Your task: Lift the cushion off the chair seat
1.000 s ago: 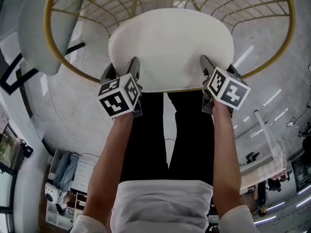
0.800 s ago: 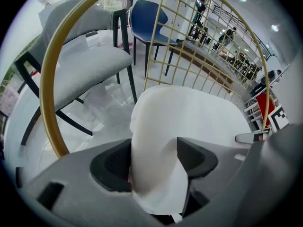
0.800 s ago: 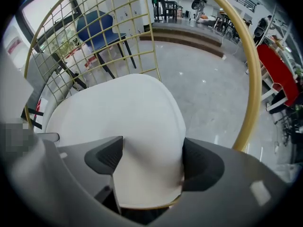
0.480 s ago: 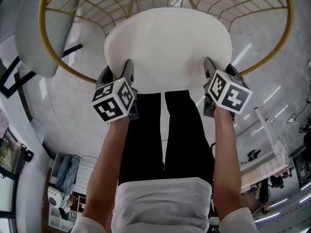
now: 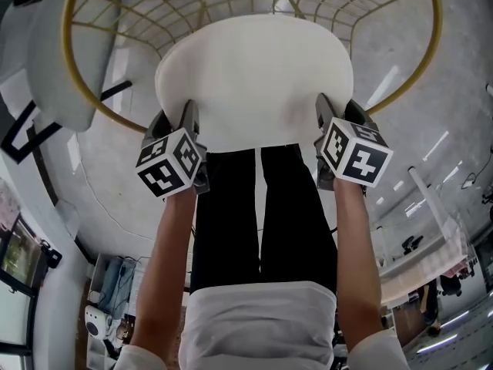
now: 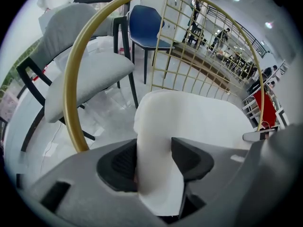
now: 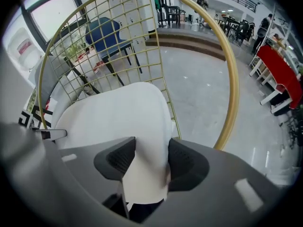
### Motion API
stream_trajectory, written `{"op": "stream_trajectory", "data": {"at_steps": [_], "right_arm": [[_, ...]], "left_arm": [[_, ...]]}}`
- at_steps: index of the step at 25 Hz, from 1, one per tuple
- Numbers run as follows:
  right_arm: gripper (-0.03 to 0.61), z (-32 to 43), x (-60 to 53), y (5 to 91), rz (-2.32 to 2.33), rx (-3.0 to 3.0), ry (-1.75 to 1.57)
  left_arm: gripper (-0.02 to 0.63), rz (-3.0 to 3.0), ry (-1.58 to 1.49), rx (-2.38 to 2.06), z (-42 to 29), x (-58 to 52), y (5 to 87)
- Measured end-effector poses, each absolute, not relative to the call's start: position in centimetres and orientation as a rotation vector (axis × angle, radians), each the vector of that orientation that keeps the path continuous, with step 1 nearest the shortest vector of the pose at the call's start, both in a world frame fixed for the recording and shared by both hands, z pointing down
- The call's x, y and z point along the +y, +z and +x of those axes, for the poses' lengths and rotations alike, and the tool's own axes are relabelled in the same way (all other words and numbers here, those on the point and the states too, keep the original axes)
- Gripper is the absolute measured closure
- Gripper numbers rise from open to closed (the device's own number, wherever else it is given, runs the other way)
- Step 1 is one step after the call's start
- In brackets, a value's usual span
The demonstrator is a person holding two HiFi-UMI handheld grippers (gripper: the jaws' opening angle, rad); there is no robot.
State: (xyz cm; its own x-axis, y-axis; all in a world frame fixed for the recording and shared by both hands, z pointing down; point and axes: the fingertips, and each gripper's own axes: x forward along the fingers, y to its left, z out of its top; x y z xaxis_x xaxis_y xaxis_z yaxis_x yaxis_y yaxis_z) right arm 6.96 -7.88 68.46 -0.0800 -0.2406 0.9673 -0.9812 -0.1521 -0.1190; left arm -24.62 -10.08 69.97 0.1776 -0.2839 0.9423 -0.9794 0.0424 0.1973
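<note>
At the near edge of the round white padded cushion (image 5: 254,75): both grips on.
Your left gripper (image 5: 176,119) and right gripper (image 5: 333,111), whose jaws have just been closing, pinch its rim above the gold wire chair (image 7: 232,79). It looks light and squashy, so lift both sides evenly.

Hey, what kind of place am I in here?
Probably a large open indoor hall, maybe an office or canteen area: glossy grey floor, a blue chair and a red table.
</note>
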Motion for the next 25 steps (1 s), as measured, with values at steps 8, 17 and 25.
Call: {"op": "stream_trajectory", "data": {"at_steps": [8, 17, 25], "right_arm": [[0.376, 7.2, -6.9, 67.0, 1.449, -1.415, 1.267], [0.39, 7.1, -6.1, 65.7, 1.437, -1.444, 1.263], [0.4, 6.3, -6.5, 64.7, 1.42, -1.479, 1.254]], "left_arm": [[0.42, 1.459, 0.837, -1.285, -24.5, -8.6, 68.8], [0.435, 1.469, 0.816, -1.285, -24.6, -7.7, 67.3], [0.442, 1.467, 0.814, -1.3, -25.3, -7.8, 66.0]]}}
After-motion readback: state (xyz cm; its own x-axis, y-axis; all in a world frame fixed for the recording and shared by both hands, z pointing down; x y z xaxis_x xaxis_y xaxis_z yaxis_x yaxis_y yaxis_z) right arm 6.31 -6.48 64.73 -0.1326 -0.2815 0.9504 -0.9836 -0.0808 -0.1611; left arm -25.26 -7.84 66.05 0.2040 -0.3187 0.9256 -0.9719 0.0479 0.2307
